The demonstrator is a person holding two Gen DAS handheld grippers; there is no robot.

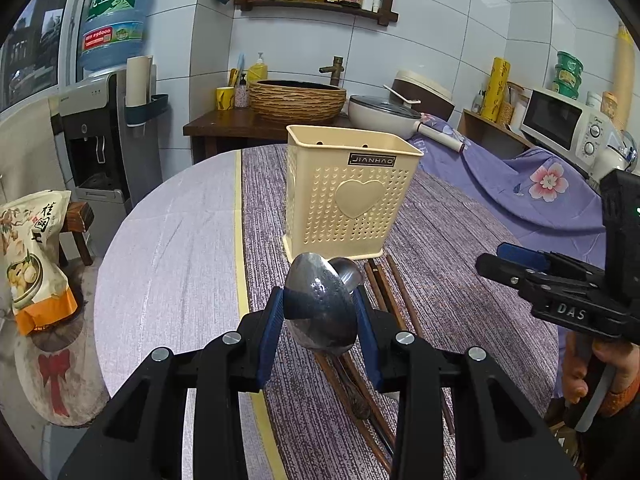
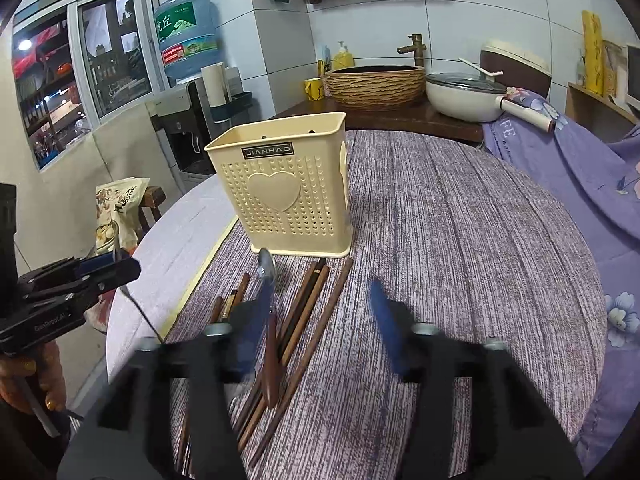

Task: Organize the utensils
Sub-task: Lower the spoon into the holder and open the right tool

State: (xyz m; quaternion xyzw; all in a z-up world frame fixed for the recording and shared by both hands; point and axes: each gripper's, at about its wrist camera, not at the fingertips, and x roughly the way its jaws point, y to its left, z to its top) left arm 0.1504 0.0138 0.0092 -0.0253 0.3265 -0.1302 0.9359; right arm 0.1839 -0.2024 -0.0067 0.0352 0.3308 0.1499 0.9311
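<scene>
We've got a metal spoon clamped in the left claw, pads pressing both sides of the bowl, bowl pointing fwd/up, well off the cloth. In the right wrist view its thin handle hangs down below that claw. Steel: stiff, light, but slick and curved, so a pinch on the bowl could let it twist or slip. We'd judge the neck or handle a safer hold.

Holder, cream perforated plastic, stands upright straight ahead of the left claw, just beyond the spoon tip, mouth open. Probably light and easy to tip if we knock the rim.

Right claw is spread wide, nothing between the pads, hovering over the chopsticks lying on the striped cloth right under and ahead of it. A 2nd spoon lies among them, by its left finger. Sticks look wooden: thin, stiff, light, prone to roll; grab mid-length, 1–2 at a time.
</scene>
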